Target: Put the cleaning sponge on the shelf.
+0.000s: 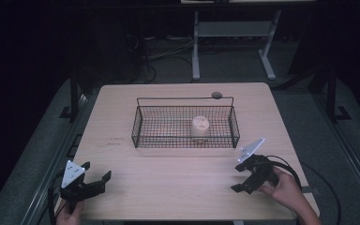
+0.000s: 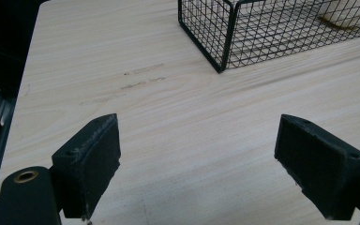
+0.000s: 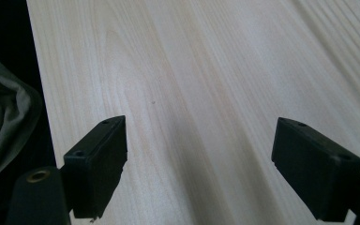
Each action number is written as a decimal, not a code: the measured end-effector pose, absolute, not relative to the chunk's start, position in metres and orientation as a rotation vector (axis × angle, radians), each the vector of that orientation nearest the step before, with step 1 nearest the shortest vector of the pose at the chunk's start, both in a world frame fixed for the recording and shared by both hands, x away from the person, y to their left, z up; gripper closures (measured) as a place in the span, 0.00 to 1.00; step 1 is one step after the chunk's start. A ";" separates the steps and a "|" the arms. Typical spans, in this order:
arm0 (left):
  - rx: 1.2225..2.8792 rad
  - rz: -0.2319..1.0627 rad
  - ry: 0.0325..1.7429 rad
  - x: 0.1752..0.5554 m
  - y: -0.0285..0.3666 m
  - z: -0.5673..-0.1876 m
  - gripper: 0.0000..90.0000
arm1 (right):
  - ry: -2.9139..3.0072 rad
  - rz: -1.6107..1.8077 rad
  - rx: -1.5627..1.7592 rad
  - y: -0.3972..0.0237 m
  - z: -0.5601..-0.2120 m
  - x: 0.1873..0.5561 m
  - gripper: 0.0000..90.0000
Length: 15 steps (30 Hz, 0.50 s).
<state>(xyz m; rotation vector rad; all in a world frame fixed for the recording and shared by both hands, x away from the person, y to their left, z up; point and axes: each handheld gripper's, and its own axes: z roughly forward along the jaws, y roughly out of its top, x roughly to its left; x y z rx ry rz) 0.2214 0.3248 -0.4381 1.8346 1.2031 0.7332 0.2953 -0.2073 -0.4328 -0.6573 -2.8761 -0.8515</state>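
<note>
**A:** While both tools sit at the near edge of the table (image 1: 122, 197), what are they holding?

**B:** Nothing. The left gripper (image 1: 96, 176) has its jaws spread wide over bare wood, and the left gripper view has only tabletop between its pads (image 2: 93, 164). The right gripper (image 1: 247, 179) is likewise parted wide and empty, its fingers (image 3: 101, 159) over plain wood near the table's right edge.

**A:** And the thing to be picked up?

**B:** Farther off, inside the wire basket (image 1: 140, 123) at the table's middle. A pale, roundish object (image 1: 200, 126) stands right of centre in it, close to the front wall. I can't tell what it is.

**A:** How would it handle?

**B:** My guess is that it is light and fairly firm, perhaps a little smooth. I'd come down from above, clear of the rim and the handle bar (image 1: 183, 98), and pinch across its sides, gently in case it dents.
</note>
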 end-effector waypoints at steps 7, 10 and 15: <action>1.834 0.733 1.205 0.222 0.324 -0.439 0.15 | -2.868 -0.878 -0.662 -0.212 -0.437 0.289 0.20; 1.837 0.732 1.204 0.221 0.324 -0.438 0.15 | -2.871 -0.877 -0.660 -0.213 -0.437 0.286 0.20; 1.839 0.730 1.207 0.222 0.324 -0.439 0.15 | -2.873 -0.897 -0.675 -0.216 -0.437 0.279 0.20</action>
